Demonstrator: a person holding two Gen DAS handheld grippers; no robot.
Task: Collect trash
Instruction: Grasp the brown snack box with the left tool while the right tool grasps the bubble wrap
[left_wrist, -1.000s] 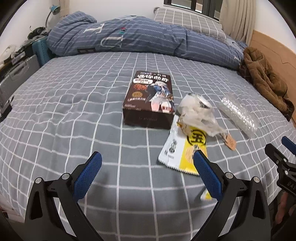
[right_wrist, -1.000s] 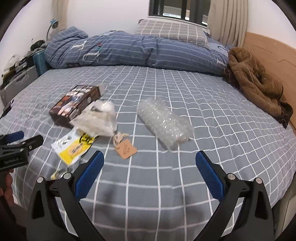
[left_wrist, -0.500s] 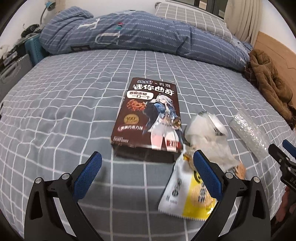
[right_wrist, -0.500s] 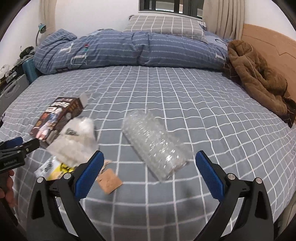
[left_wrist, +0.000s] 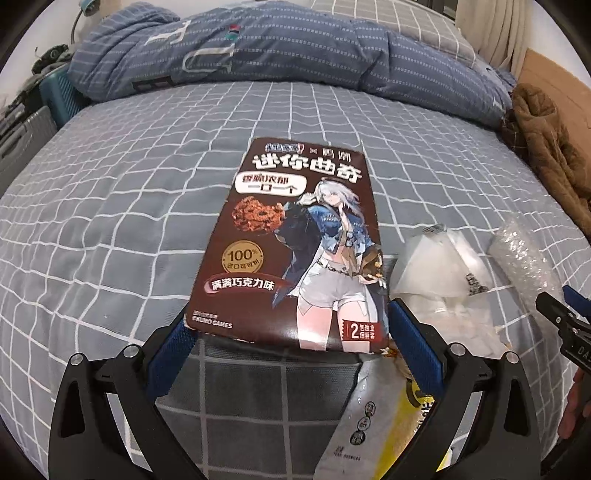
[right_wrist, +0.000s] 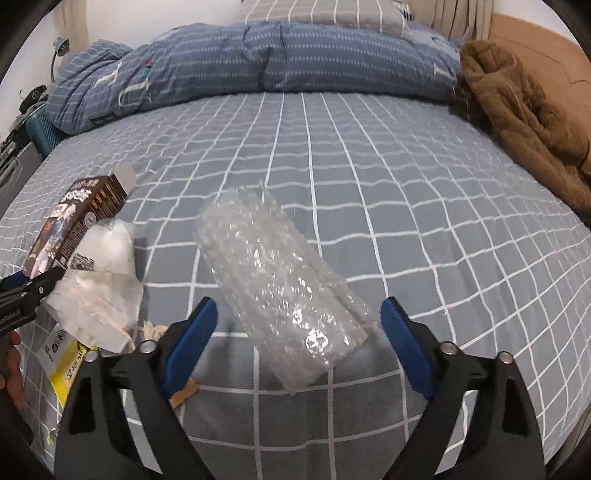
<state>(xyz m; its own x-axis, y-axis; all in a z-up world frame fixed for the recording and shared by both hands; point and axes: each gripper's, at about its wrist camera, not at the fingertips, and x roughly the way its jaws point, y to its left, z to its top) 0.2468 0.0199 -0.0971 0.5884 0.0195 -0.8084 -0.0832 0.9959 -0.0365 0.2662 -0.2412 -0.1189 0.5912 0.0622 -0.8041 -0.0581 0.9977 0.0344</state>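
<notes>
Closer now on both sides than a second back. Cookie box (left_wrist: 295, 254) flat on bed (left_wrist: 110, 206), near end between left gripper (left_wrist: 288, 354) pads, touching or not: unclear. Right gripper (right_wrist: 299, 347) just narrowing, pads clear of bubble wrap (right_wrist: 277, 291), right of box. Nothing collected yet.

The brown cookie box (left_wrist: 295, 251) reads "迷你曲奇", "100%", "满满巧克力味", "KURO GAMES" and a "2" on a red tag, while the right gripper's (left_wrist: 569, 325) black body shows the letters "DA".
</notes>
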